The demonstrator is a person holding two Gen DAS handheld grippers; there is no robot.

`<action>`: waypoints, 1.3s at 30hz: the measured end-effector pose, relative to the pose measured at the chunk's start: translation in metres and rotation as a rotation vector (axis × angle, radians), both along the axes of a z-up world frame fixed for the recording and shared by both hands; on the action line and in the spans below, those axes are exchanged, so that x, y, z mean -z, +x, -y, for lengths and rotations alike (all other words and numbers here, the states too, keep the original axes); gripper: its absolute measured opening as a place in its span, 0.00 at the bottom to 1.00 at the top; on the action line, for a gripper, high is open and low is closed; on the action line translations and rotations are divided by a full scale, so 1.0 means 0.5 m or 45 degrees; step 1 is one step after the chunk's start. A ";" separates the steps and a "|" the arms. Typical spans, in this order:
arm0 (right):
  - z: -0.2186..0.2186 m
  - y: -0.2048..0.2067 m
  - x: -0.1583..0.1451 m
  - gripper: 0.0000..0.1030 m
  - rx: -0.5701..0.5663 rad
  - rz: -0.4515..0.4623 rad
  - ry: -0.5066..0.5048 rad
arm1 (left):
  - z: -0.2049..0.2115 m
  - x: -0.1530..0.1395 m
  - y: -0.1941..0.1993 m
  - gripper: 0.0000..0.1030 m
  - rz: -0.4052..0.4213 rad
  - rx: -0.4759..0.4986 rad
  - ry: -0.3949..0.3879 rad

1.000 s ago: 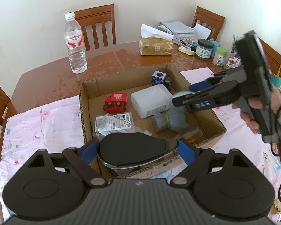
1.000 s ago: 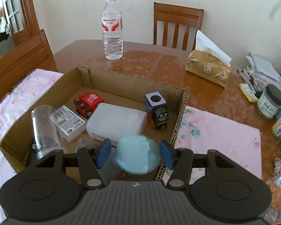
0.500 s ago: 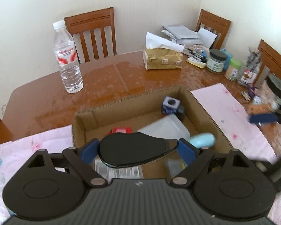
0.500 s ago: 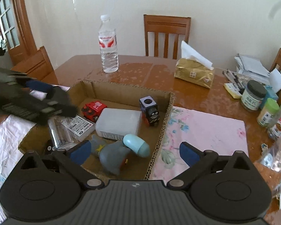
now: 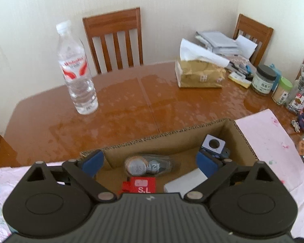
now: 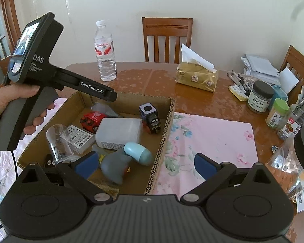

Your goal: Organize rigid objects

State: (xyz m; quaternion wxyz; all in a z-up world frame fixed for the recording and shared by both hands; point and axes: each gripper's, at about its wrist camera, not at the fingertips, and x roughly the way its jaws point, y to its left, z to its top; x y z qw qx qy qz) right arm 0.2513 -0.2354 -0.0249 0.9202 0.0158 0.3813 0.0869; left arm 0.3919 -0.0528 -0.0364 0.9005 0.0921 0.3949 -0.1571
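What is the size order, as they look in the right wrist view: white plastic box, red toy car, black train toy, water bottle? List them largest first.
1. white plastic box
2. water bottle, though it stands farther off, so its true rank is unsure
3. black train toy and red toy car look alike

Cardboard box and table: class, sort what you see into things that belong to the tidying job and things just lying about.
Part of the job:
- cardboard box
- red toy car
- white plastic case
- blue-and-grey toy
- clear cup
- cube toy

Just lying about:
- water bottle
- tissue pack
- jars
- pens
- papers
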 end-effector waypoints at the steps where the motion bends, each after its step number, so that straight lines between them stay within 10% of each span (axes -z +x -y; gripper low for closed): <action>1: -0.001 0.001 -0.001 1.00 0.000 0.000 0.000 | -0.004 -0.004 -0.006 0.96 0.013 0.000 -0.003; 14: -0.021 0.001 -0.020 1.00 0.133 -0.131 -0.071 | -0.073 -0.084 -0.199 0.96 0.112 -0.109 0.016; 21: -0.025 -0.031 -0.040 1.00 0.228 -0.183 -0.074 | -0.099 -0.080 -0.299 0.96 -0.047 -0.299 0.028; 39: -0.064 -0.069 -0.086 1.00 0.186 -0.165 -0.065 | -0.101 -0.108 -0.358 0.96 -0.119 -0.359 0.033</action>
